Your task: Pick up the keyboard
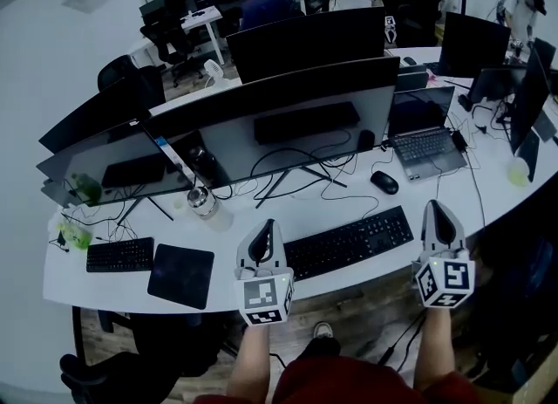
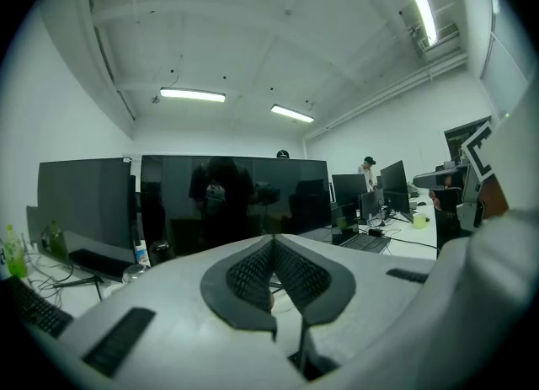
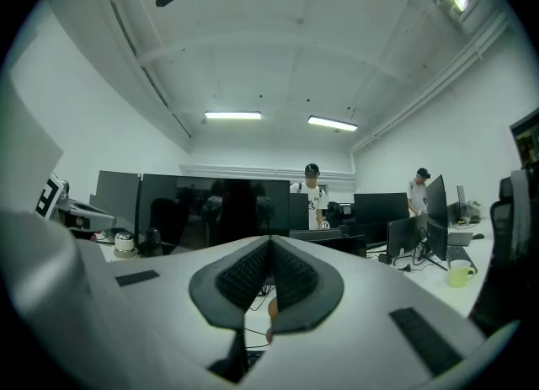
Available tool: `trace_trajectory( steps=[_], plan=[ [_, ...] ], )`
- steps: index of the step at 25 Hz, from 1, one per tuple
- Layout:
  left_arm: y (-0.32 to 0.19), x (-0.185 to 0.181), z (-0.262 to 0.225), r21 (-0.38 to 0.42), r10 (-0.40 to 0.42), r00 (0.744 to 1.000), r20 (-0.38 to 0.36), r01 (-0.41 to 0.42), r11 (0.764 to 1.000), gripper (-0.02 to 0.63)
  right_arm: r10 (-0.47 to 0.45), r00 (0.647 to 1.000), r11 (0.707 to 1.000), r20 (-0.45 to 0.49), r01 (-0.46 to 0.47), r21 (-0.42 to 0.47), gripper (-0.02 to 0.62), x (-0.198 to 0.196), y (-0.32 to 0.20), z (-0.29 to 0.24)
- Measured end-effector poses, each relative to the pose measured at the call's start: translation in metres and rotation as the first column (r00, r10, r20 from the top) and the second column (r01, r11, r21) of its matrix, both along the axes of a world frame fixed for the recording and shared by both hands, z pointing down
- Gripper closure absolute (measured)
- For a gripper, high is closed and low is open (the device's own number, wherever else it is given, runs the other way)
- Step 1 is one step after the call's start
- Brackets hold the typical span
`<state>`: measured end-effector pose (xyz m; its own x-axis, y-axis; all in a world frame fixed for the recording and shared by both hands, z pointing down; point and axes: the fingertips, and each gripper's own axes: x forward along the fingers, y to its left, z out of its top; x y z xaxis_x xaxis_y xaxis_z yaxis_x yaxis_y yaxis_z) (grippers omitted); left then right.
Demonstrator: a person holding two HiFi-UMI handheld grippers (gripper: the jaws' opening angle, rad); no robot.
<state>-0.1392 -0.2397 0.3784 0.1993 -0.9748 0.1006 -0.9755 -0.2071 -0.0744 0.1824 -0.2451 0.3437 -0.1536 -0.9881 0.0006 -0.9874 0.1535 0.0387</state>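
Black, long plastic keyboard (image 1: 349, 242) between two closed grippers, untouched.

From the left: my left gripper (image 1: 267, 229) hovers just off the keyboard's left end on the white desk (image 1: 228, 238), my right gripper (image 1: 438, 217) near its right end; both jaws are pressed together, empty. I judge closed jaws could only shove it toward the black mouse (image 1: 384, 182). Only the head view shows the keyboard; the gripper views look level at dark monitors (image 2: 227, 203), pads meeting.
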Motion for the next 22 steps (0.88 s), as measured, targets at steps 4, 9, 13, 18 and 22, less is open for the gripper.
trace_trajectory(
  steps=[4,9,13,18,22],
  plan=[
    [-0.022,-0.013,0.01,-0.028,0.005,1.0,-0.018,-0.006,1.0,0.6,0.006,1.0,1.0,-0.018,-0.006,-0.019,0.598,-0.014,-0.02,0.005],
    [-0.038,-0.025,0.021,-0.054,0.006,1.0,-0.027,-0.007,0.998,0.6,0.006,0.999,0.999,-0.038,-0.008,-0.036,0.597,-0.026,-0.033,0.011],
    [-0.041,-0.031,0.032,-0.075,0.002,1.0,-0.029,-0.004,0.997,0.6,0.004,0.999,0.999,-0.037,-0.006,-0.041,0.598,-0.031,-0.039,0.016],
    [-0.044,-0.033,0.055,-0.116,-0.007,1.0,-0.03,0.003,0.993,0.6,-0.017,0.999,0.998,-0.042,0.014,-0.068,0.597,-0.037,-0.045,0.038],
    [-0.046,-0.033,0.072,-0.15,-0.018,0.999,-0.029,0.014,0.989,0.6,-0.027,0.999,0.995,-0.043,0.022,-0.102,0.597,-0.034,-0.054,0.057]
  ],
)
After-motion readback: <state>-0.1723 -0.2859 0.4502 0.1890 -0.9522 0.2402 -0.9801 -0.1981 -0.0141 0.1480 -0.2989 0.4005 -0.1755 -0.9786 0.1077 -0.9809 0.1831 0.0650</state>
